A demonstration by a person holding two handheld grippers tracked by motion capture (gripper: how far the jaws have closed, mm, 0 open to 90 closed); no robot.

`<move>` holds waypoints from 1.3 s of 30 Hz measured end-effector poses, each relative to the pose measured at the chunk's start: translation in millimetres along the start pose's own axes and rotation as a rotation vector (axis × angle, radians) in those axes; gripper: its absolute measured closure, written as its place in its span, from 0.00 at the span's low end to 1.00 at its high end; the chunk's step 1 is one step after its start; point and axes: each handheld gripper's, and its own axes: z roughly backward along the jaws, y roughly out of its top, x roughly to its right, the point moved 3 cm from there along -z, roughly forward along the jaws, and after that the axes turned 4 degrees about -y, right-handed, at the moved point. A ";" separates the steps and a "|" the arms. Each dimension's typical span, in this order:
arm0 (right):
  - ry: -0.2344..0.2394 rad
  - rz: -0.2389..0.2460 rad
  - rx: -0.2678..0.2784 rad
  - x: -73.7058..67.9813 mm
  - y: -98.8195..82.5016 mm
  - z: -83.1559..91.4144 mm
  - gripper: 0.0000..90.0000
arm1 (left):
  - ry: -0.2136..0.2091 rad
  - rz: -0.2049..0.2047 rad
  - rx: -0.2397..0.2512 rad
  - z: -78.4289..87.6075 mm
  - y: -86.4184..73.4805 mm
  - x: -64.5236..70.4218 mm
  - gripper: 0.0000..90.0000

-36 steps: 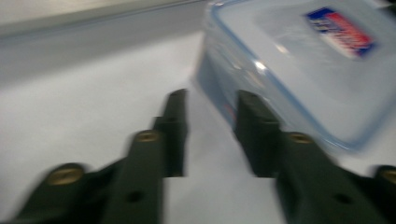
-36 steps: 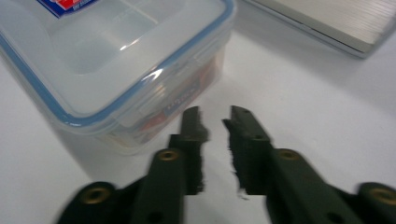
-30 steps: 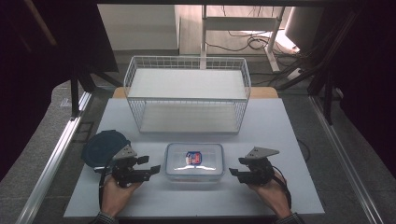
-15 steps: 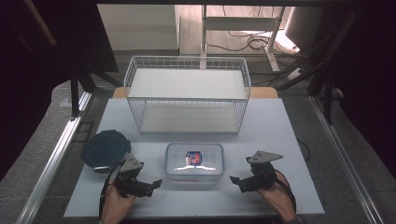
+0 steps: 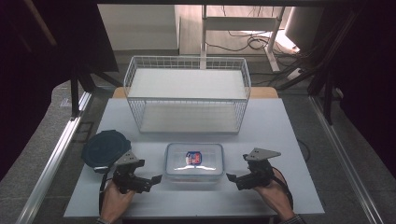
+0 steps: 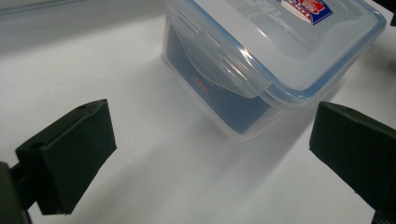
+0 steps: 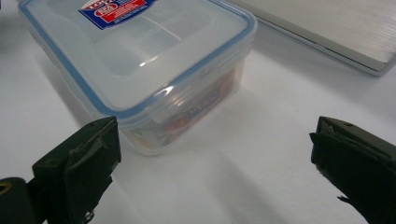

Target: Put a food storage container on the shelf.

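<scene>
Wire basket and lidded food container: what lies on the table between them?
Nothing: the high view shows bare white table between wire basket and clear container.

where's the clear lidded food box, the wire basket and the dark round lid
clear food box (image 5: 194,161): high view, middle of its lid.
wire basket (image 5: 187,99): high view, top wire of its near wall.
dark round lid (image 5: 105,148): high view, centre of its top face.

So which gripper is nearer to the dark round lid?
Left. The left gripper sits just below and right of the dark round lid; the right gripper lies beyond the clear box.
</scene>
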 end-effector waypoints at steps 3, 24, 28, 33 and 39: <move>-0.003 0.004 -0.004 -2.7 2.7 -1.9 0.01 | -0.019 -0.007 -0.011 -2.4 2.3 1.8 0.00; 0.079 -0.083 -0.022 -10.3 36.2 -25.5 0.00 | -0.072 -0.036 -0.060 -22.2 43.8 -2.3 0.02; 0.108 -0.117 -0.039 -10.8 42.9 -34.8 0.00 | -0.130 -0.006 -0.065 -32.0 53.2 -4.5 0.02; 0.132 -0.153 -0.109 -10.9 43.7 -51.7 0.00 | -0.167 0.008 -0.119 -49.6 56.9 -5.3 0.02; 0.260 -0.284 -0.183 -9.0 34.0 -60.4 0.00 | -0.281 0.108 -0.157 -58.2 45.4 -10.8 0.02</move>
